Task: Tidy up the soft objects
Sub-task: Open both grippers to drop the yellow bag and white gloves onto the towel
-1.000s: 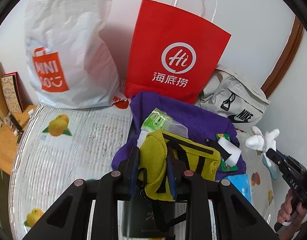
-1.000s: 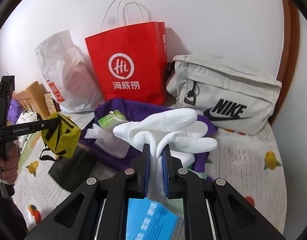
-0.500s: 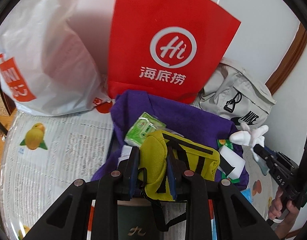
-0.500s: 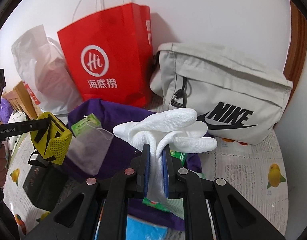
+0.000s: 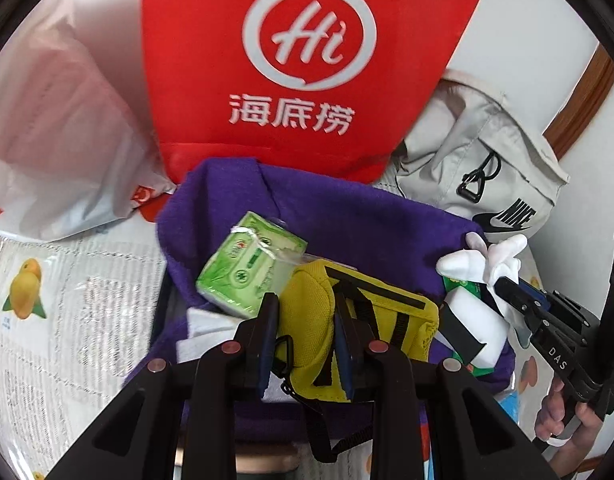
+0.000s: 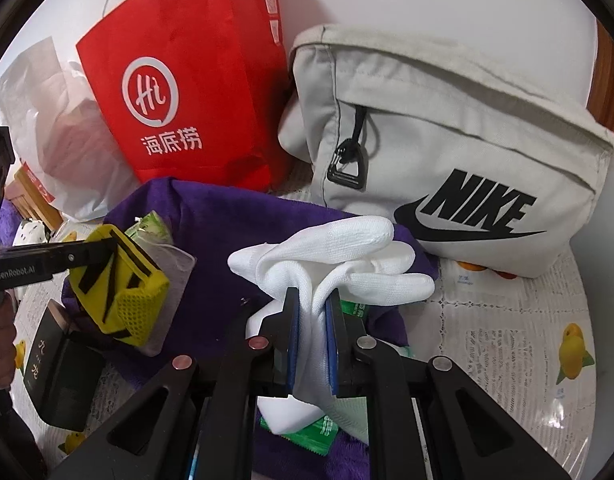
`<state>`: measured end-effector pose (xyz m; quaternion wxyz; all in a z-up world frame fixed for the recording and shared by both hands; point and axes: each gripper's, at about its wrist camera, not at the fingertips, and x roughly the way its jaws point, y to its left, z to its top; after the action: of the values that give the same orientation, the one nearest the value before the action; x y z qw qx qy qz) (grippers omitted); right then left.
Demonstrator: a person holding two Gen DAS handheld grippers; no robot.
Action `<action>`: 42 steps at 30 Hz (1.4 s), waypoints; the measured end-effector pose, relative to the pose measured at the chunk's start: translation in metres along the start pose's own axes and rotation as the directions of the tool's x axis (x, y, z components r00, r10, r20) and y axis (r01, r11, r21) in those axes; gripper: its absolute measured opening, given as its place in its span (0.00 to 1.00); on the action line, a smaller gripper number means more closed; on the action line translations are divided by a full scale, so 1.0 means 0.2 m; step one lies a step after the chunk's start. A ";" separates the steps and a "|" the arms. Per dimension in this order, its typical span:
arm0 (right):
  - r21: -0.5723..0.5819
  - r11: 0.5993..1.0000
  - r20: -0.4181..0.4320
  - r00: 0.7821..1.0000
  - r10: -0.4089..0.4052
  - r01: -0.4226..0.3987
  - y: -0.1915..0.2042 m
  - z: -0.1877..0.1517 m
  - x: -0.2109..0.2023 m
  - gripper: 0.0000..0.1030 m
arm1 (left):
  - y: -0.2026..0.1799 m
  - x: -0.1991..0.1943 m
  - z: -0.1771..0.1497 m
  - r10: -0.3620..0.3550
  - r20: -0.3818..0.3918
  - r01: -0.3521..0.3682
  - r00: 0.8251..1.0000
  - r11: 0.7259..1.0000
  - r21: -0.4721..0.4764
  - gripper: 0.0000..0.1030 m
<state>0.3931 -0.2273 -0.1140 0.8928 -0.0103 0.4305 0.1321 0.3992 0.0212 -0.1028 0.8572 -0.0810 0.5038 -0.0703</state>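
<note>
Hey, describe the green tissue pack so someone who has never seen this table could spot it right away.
Find the tall red paper bag against the wall; a purple cloth lies heaped in front of it. On the cloth's left part sits the green tissue pack, just behind the yellow mesh pouch. It is the only pale green, plastic-wrapped block there.

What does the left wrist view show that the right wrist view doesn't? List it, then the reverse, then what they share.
Only the left wrist view: the white sponge with its black band, lying on the purple cloth.

Only the right wrist view: the black box beside the cloth, and a wooden chair past the table edge.

Both: the red paper bag, grey Nike bag, green tissue pack, left tool shut on the yellow pouch, right tool shut on the white glove.
</note>
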 end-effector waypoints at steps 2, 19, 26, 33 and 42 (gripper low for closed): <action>0.005 1.000 -0.013 1.000 0.002 -0.002 0.00 0.00 0.02 0.12 | -0.02 0.05 0.01 0.014 -0.014 -0.014 1.000 1.000 0.005 0.24; 0.015 0.999 -0.050 0.998 0.045 -0.044 0.02 -0.01 0.10 0.19 | -0.04 0.18 0.01 0.023 -0.066 -0.022 0.998 1.000 0.007 0.27; -0.026 0.998 -0.035 0.998 0.054 -0.055 0.06 0.01 0.05 0.43 | -0.06 0.11 0.01 0.023 -0.041 -0.022 0.999 0.999 0.028 0.53; -0.015 0.998 -0.015 0.998 0.062 -0.063 0.10 0.01 -0.04 0.54 | -0.10 0.00 -0.01 0.038 -0.022 -0.037 0.999 0.998 0.049 0.61; -0.014 0.999 0.031 0.998 0.052 -0.051 0.13 -0.04 -0.23 0.60 | -0.11 -0.19 -0.07 0.053 0.025 -0.054 0.998 0.997 0.057 0.62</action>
<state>0.3525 -0.2142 -0.0810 0.8957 -0.0031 0.4157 0.1580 0.3680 0.0067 -0.0720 0.8666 -0.0433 0.4934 -0.0608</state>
